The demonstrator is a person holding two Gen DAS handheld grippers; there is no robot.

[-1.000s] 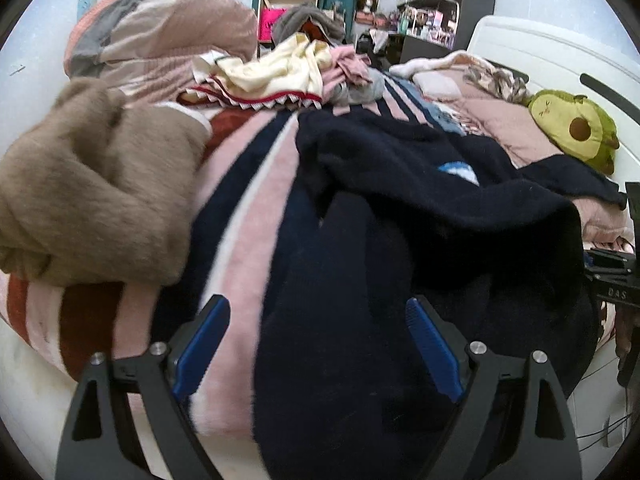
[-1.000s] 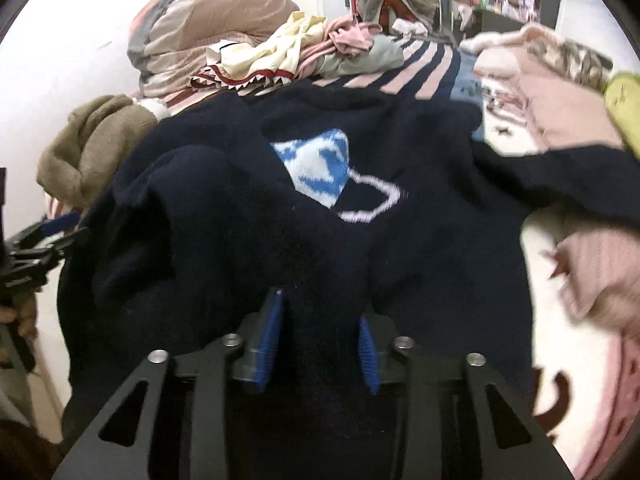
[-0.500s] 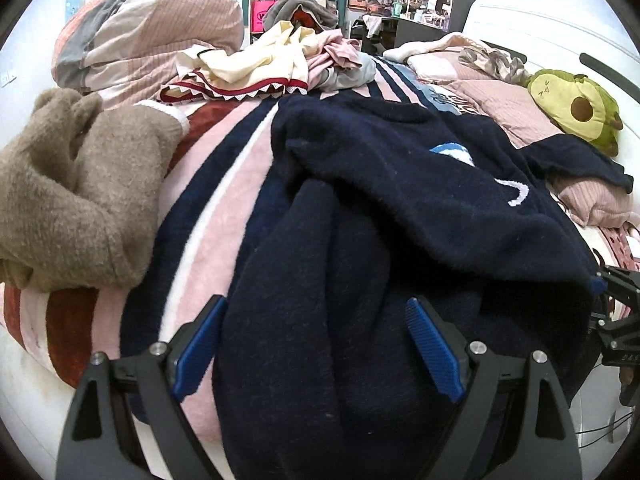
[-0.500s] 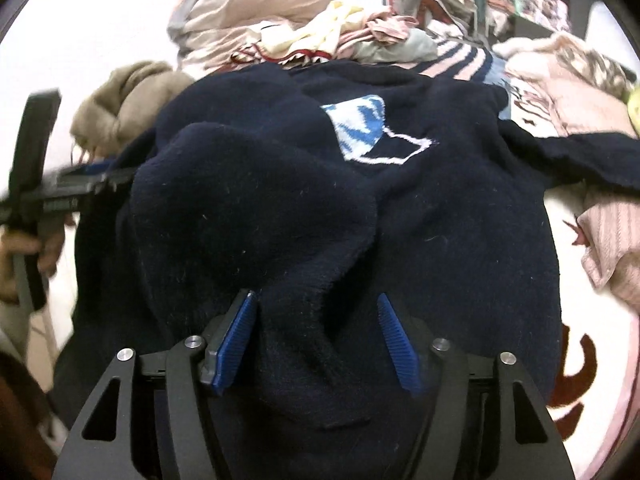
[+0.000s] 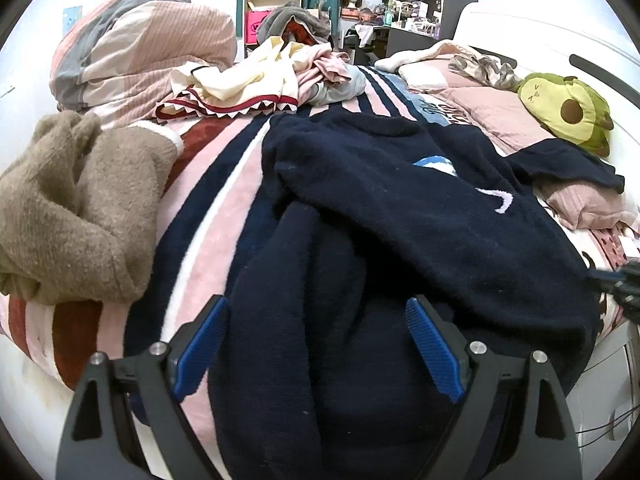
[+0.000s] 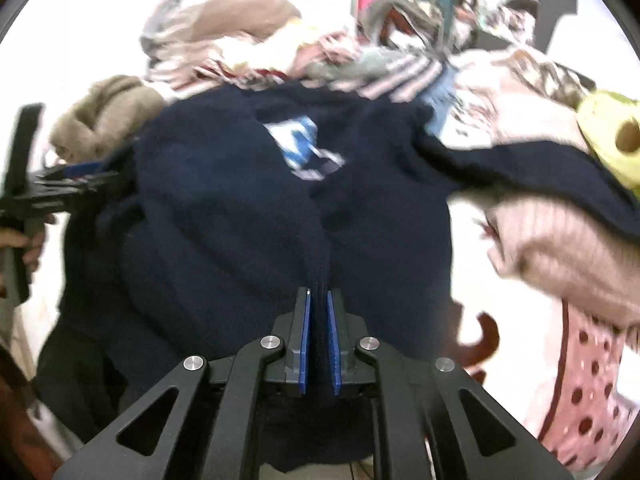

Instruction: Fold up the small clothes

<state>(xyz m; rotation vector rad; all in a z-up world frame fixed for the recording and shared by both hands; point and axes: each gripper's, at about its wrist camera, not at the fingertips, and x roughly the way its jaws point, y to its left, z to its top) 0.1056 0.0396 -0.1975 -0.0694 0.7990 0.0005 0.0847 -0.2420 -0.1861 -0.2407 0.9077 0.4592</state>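
A navy sweater (image 5: 400, 208) with a blue and white chest motif lies bunched on the striped bed. It also shows in the right wrist view (image 6: 248, 200). My left gripper (image 5: 316, 340) is open, its blue pads either side of a hanging fold of the sweater at the bed's near edge. My right gripper (image 6: 319, 320) is shut on a pinched ridge of the sweater's near hem. The left gripper shows at the left of the right wrist view (image 6: 60, 188), at the sweater's left side.
A brown knit garment (image 5: 80, 208) lies at the left. A pile of cream and pink clothes (image 5: 272, 76) and a rolled quilt (image 5: 140, 52) sit at the back. An avocado plush (image 5: 568, 112) and pink clothes (image 5: 588, 200) lie at the right.
My right gripper opened wider, then closed tight on a fold of the sweater's hem. The left gripper stayed open and rose slightly over the sweater's edge.
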